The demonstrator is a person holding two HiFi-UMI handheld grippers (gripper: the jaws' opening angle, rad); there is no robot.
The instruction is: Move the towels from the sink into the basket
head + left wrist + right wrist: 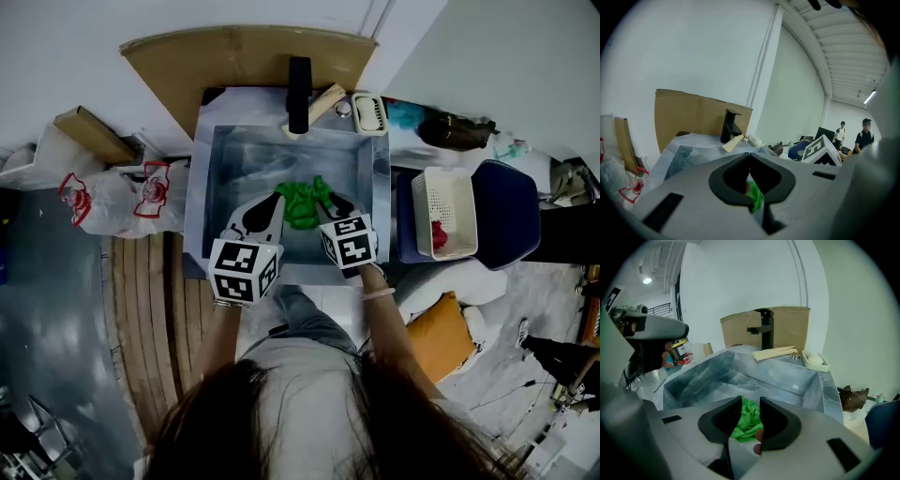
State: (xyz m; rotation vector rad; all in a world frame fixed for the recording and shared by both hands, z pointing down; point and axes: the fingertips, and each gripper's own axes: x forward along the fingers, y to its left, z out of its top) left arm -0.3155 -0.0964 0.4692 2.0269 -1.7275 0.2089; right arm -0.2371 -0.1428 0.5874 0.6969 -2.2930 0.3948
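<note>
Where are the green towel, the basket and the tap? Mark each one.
green towel [302,204], head view, middle of the crumpled cloth in the sink.
basket [454,199], head view, bare white bottom.
tap [299,89], head view, black spout.

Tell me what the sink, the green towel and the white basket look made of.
Sink: likely stainless steel, brushed grey with soft reflections.
Green towel: soft cloth, crumpled into folds.
White basket: probably moulded plastic, matte walls pierced with regular slots.
</note>
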